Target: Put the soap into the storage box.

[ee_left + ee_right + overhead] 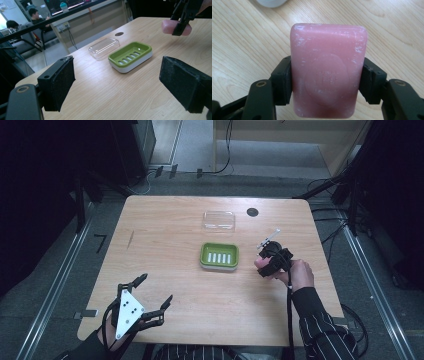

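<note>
Pink soap (328,72) bottom edge cropped

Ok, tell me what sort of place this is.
Probably a lab or office set up for recording: a lone wooden table ringed by floor rails and trailing cables, with people seated at desks behind it. On it are only a soap dish and clear lid.

We see the wooden table (165,230) evenly lit from above while its surroundings fall into near darkness. Soft glare sits on the clear lid (103,47), and the pink soap bar (328,67) looks slightly soft close up.
</note>
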`<state>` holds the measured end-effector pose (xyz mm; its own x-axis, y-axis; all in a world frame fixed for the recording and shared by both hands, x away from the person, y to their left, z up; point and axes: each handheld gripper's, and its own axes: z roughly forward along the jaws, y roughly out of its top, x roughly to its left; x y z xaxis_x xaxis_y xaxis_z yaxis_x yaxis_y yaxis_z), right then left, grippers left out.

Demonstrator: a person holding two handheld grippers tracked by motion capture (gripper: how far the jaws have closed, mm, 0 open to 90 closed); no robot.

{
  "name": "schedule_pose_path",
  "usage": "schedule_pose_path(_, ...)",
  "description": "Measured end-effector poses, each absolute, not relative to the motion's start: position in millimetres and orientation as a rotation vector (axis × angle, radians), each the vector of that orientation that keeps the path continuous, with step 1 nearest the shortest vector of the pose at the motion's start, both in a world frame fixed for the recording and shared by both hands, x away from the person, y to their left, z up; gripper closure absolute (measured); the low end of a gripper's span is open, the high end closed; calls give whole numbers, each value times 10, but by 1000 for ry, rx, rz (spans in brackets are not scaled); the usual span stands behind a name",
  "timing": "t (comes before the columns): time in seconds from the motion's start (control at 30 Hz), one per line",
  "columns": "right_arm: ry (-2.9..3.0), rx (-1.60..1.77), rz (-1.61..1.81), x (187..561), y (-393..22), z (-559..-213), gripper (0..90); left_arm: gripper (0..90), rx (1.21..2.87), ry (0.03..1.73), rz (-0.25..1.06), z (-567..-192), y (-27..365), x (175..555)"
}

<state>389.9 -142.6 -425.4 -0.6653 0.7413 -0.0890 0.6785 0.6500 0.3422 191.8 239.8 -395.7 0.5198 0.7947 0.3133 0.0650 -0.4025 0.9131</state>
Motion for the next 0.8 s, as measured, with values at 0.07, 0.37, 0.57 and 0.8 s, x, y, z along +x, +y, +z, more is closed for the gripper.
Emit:
schedule_pose_path(0.07,2652,1139,423,3916,-1383,-4248,386,132,1815,710,969,-3959,2395,1914)
schedule_pose_path(0.37,2654,1103,430,3950,-1296,-4223,386,132,1817,708,971,-3959,2393,1915)
schedule_pose_path(0.57,2648,1070,453,3982,-1227,-4186,387,133,1816,710,969,-3958,2394,1917)
schedule_pose_path(0.8,2648,1043,471,4011,-1171,-4168,387,133,1816,709,970,-3958,2395,1916)
